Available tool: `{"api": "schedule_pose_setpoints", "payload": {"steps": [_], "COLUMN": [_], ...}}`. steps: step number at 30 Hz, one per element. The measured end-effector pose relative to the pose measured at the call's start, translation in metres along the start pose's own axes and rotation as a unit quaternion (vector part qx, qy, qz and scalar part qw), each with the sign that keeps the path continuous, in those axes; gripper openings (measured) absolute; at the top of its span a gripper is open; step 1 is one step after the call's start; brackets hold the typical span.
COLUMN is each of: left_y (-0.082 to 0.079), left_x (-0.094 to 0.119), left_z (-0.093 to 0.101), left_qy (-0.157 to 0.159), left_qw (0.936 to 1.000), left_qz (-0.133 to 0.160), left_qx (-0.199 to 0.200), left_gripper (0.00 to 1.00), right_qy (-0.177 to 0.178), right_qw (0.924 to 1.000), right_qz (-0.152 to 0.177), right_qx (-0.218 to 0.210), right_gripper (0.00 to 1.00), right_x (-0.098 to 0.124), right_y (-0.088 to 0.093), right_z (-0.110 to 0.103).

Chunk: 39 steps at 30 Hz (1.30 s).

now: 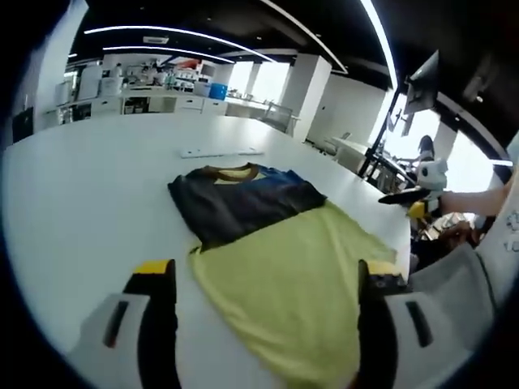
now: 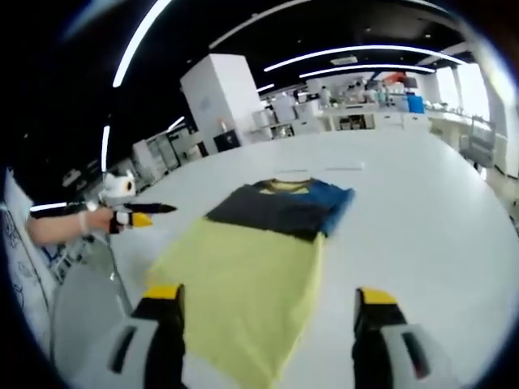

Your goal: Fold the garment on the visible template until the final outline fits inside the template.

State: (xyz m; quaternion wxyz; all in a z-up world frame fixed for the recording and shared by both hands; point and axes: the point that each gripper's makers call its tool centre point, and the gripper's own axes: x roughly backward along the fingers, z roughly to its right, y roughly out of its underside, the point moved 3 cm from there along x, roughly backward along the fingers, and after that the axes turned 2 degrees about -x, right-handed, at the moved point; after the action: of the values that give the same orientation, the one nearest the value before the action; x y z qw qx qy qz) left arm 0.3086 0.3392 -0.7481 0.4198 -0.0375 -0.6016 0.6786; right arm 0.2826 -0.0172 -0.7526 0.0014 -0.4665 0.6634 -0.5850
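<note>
While both hand-held grippers [image 1: 268, 284] [image 2: 268, 312] gape empty, folded tee [image 1: 268, 235] on table [image 1: 81, 186], no legible text.

The shirt [image 1: 268, 243] is yellow below, dark charcoal across the chest, with a blue sleeve and a mustard collar. The bench [image 1: 89, 186] is white. The fingers [image 2: 162, 324] are black, tipped yellow.

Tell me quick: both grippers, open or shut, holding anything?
Left gripper: open, holding nothing, jaws straddling the yellow part of the garment.
Right gripper: open, holding nothing, above the same garment.
</note>
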Motion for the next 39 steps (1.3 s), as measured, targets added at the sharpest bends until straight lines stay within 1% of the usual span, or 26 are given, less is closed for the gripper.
{"api": "schedule_pose_setpoints", "payload": {"steps": [3,5,7,9,10,12,14,16,17,18,20,22,23,25,27,28,31,32,35,39], "left_y": [0.012,0.017,0.021,0.026,0.03,0.036,0.046,0.055,0.058,0.064,0.068,0.074,0.079,0.084,0.089,0.094,0.101,0.102,0.11,0.119], "left_x": [0.005,0.006,0.01,0.013,0.015,0.017,0.022,0.027,0.029,0.033,0.036,0.04,0.043,0.047,0.051,0.052,0.056,0.058,0.061,0.063], "left_z": [0.002,0.0,0.005,0.004,0.011,0.013,0.016,0.02,0.022,0.019,0.02,0.024,0.026,0.028,0.029,0.024,0.025,0.028,0.033,0.024], "left_qy": [0.001,0.006,0.011,0.014,0.019,0.024,0.031,0.039,0.043,0.047,0.047,0.054,0.057,0.049,0.048,0.049,0.049,0.047,0.049,0.042], "left_qw": [0.9997,0.9996,0.9995,0.9993,0.9989,0.9983,0.997,0.9959,0.9954,0.9946,0.9946,0.9936,0.9927,0.9921,0.9916,0.9907,0.9898,0.9893,0.9873,0.9854], "left_qz": [-0.022,-0.027,-0.03,-0.034,-0.043,-0.052,-0.071,-0.081,-0.086,-0.091,-0.09,-0.095,-0.102,-0.111,-0.114,-0.118,-0.124,-0.129,-0.14,-0.146], "left_qx": [-0.009,-0.009,0.001,0.002,0.003,0.001,0.001,-0.001,0.004,0.013,0.019,0.026,0.029,0.032,0.038,0.046,0.05,0.049,0.058,0.076], "left_gripper": [0.91,0.9,0.89,0.86,0.85,0.83,0.84,0.77,0.73,0.71,0.69,0.61,0.58,0.51,0.47,0.45,0.42,0.41,0.35,0.27], "right_qy": [0.005,0.007,0.01,0.012,0.014,0.014,0.007,0.004,0.005,0.005,0.007,0.008,0.007,0.006,0.007,0.006,0.005,0.005,0.004,0.002], "right_qw": [0.9998,0.9993,0.9983,0.9975,0.9969,0.9957,0.9945,0.9937,0.9933,0.993,0.992,0.9904,0.9902,0.9896,0.9894,0.9893,0.9892,0.989,0.9886,0.9883], "right_qz": [-0.021,-0.035,-0.054,-0.064,-0.071,-0.084,-0.099,-0.111,-0.115,-0.118,-0.126,-0.137,-0.139,-0.144,-0.145,-0.146,-0.146,-0.148,-0.15,-0.151], "right_qx": [0.007,0.01,0.019,0.029,0.033,0.037,0.033,0.015,0.011,0.009,0.006,0.008,0.008,0.005,0.001,-0.001,-0.006,-0.007,-0.013,-0.02], "right_gripper": [0.84,0.82,0.81,0.8,0.79,0.76,0.7,0.64,0.59,0.56,0.54,0.51,0.48,0.47,0.46,0.45,0.42,0.41,0.37,0.36], "right_x": [0.0,0.003,0.004,0.006,0.006,0.007,0.009,0.01,0.009,0.009,0.01,0.011,0.01,0.011,0.012,0.012,0.012,0.012,0.012,0.013], "right_y": [0.013,0.021,0.03,0.036,0.039,0.046,0.054,0.061,0.065,0.069,0.074,0.081,0.083,0.086,0.086,0.087,0.088,0.089,0.091,0.093], "right_z": [0.004,0.004,0.006,0.006,0.007,0.006,0.002,0.001,0.001,0.0,-0.001,-0.001,-0.001,-0.003,-0.005,-0.005,-0.005,-0.005,-0.005,-0.007]}}
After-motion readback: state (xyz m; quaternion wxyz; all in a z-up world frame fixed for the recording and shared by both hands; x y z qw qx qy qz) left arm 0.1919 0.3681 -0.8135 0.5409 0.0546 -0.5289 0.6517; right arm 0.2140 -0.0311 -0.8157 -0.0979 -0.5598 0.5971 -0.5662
